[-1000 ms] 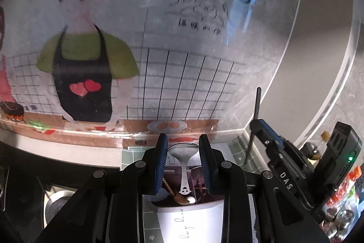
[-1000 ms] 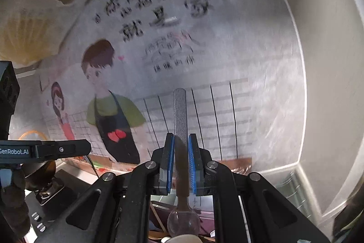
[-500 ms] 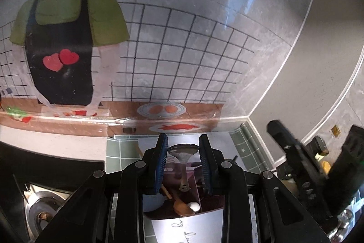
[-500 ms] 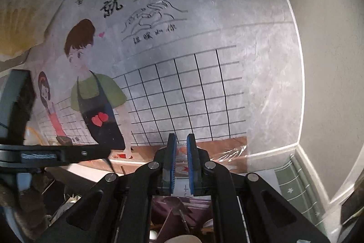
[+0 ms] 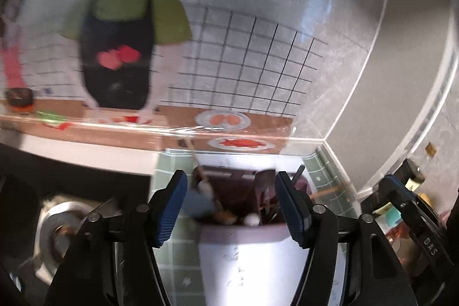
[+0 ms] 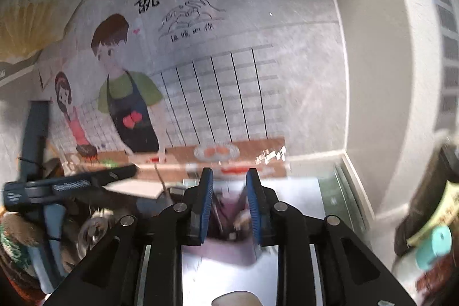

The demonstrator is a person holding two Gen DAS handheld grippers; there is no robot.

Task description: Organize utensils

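the utensil holder [image 5: 243,222] was seen on the green-tiled counter [image 5: 175,257], already stocked with spoons [image 5: 259,185]. both the left gripper [image 5: 231,205] and right gripper [image 6: 229,202] had just been opening, jaws apart, nothing between them. bottles [image 6: 430,208] crowded the right.

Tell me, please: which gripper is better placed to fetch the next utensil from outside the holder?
Hard to tell; no loose utensil shows. Both the left gripper and right gripper are empty, jaws just opened over the utensil holder. Right looks slightly likelier, beside the bottles.

Green tiled counter [image 5: 183,260], white utensil holder [image 5: 246,257] standing on it
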